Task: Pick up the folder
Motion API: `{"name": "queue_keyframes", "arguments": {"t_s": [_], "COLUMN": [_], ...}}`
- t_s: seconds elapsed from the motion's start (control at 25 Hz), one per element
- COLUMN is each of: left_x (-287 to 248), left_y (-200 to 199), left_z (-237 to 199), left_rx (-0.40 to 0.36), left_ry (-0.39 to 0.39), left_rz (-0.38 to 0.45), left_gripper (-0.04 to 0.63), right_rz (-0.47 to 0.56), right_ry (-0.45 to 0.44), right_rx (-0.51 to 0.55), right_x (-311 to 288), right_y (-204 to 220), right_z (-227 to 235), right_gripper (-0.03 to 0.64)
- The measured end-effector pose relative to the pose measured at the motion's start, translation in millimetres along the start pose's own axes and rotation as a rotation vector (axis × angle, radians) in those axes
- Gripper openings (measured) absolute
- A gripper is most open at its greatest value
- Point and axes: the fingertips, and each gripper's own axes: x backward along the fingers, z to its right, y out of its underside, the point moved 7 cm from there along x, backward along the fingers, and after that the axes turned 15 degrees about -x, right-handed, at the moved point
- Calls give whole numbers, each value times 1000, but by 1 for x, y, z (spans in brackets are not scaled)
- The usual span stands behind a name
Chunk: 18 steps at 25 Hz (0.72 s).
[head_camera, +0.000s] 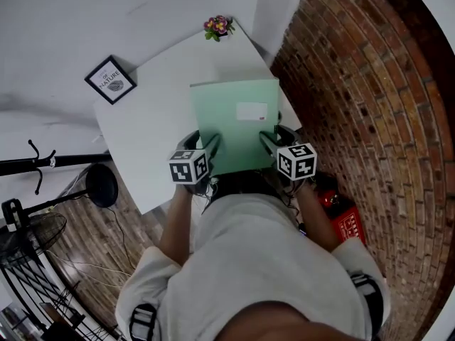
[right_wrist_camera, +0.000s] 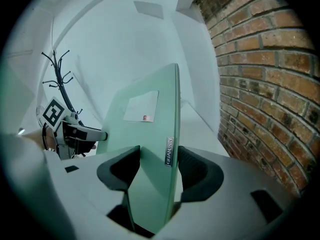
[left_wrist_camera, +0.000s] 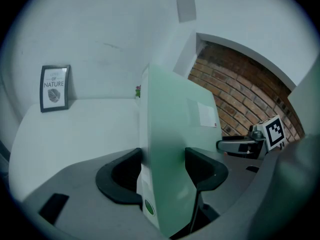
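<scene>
A pale green folder (head_camera: 238, 123) with a white label is held over the white table (head_camera: 149, 126), near its front edge. My left gripper (head_camera: 207, 148) is shut on the folder's near left edge. My right gripper (head_camera: 273, 142) is shut on its near right edge. In the left gripper view the folder (left_wrist_camera: 170, 134) stands edge-on between the two black jaws of the left gripper (left_wrist_camera: 162, 170), with the right gripper (left_wrist_camera: 250, 144) beyond it. In the right gripper view the folder (right_wrist_camera: 150, 129) is pinched in the right gripper (right_wrist_camera: 159, 169), and the left gripper (right_wrist_camera: 70, 129) shows at the left.
A framed print (head_camera: 111, 80) leans against the wall at the table's back left. A small flower pot (head_camera: 218, 27) stands at the far corner. A brick wall (head_camera: 370, 105) runs along the right. A red object (head_camera: 345, 215) lies on the floor; a coat rack (head_camera: 39, 163) and a fan (head_camera: 28, 233) stand at the left.
</scene>
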Motion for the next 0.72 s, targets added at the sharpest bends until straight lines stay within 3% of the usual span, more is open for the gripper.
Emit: {"name": "queue_keyframes", "arguments": {"t_s": [0.72], "left_x": [8], "left_y": [-84], "left_z": [19], "left_rx": [-160], "left_ry": [-49], "left_rz": [181], "left_gripper": [281], "right_rz": [195], "right_ry": [-21], "right_rx": [60], "right_x": [34], "right_y": [-67], "right_z": [2], "right_gripper": [239]}}
